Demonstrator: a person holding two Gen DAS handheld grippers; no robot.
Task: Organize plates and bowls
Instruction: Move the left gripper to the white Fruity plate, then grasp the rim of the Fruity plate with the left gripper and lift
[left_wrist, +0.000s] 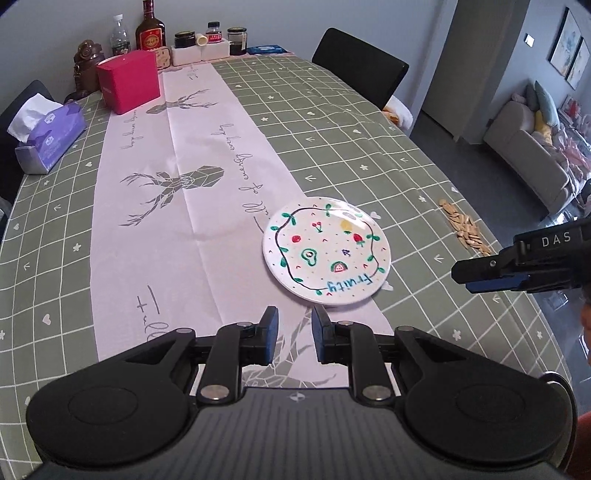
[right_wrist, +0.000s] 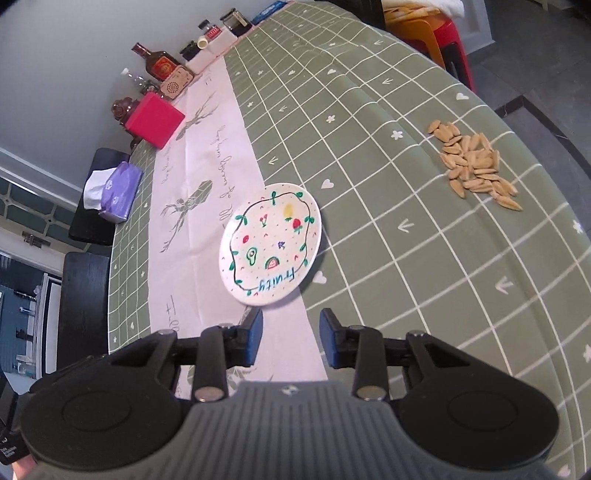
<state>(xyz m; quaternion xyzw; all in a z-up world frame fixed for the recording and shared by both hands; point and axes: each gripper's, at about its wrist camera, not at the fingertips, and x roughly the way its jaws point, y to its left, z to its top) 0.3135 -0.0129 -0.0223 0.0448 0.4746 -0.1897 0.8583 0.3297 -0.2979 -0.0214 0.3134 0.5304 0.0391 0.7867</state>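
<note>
A single plate (left_wrist: 327, 251) is seen lying flat on the bench (left_wrist: 369, 147), straddling the edge of the pale runner (left_wrist: 177, 221) and the green checked cloth; no bowls are visible in either view. The step in hand is judged to be the approach for a first pick-up of the plate. It would be done well if the near rim were taken squarely between the pads, one finger slid under the lip and one over, with the cloth kept out of the pinch; the glazed rim is likely slippery, so a deep bite is advised. The seeds (right_wrist: 476, 166) lie well apart to the right and are best left undisturbed. The left hand-held gripper (left_wrist: 294, 332) is held just short of the plate, fingers parted by a modest gap, nothing between them, nothing touched. The right hand-held gripper (right_wrist: 291, 334) is likewise poised near the plate's near edge, spread somewhat wider, empty and clear of the rim.
</note>
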